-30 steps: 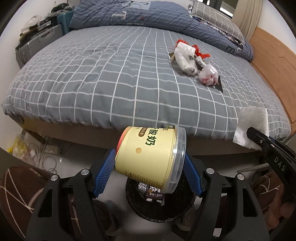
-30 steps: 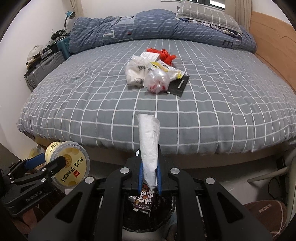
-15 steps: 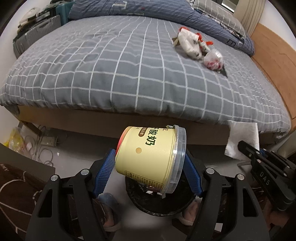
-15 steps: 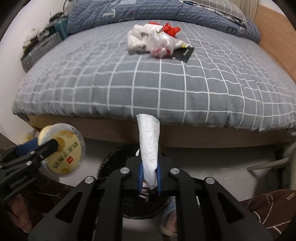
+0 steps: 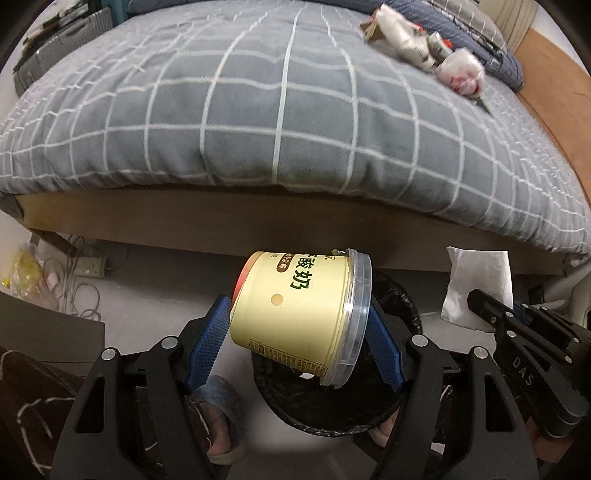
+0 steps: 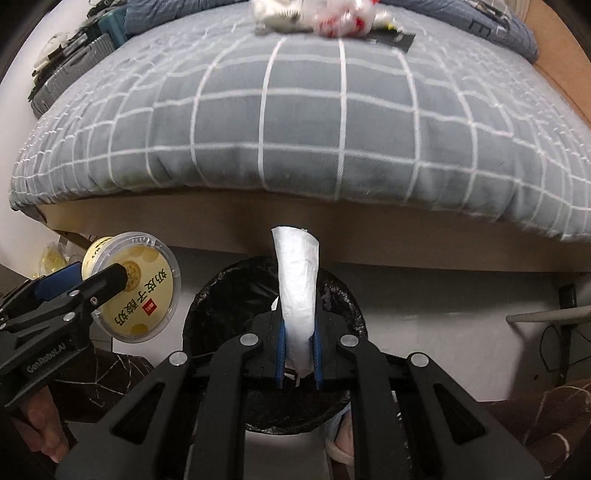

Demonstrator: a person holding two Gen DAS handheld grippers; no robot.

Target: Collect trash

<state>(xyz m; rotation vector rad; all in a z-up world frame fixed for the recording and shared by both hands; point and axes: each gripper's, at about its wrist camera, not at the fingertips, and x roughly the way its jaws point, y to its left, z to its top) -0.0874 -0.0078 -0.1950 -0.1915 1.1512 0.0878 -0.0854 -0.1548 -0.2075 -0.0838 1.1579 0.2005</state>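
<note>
Left gripper [image 5: 295, 343] clamped on pale yellow round yogurt tub with clear plastic lid [image 5: 299, 314], tub on its side above black-lined round trash bin [image 5: 399, 306] on floor. Right gripper [image 6: 298, 347] pinched shut on white crumpled tissue [image 6: 297, 280], tissue upright over bin [image 6: 229, 291]. Remaining wrappers and bags [image 5: 421, 48] near far edge of grey checked bed [image 5: 258, 110].

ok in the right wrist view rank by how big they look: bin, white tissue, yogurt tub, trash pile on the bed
1. Black-lined bin, largest, though partly hidden by the right gripper.
2. Trash pile, cut off by the frame's top.
3/4. Yogurt tub and white tissue look alike; both sit near the camera, so no ranking.
</note>
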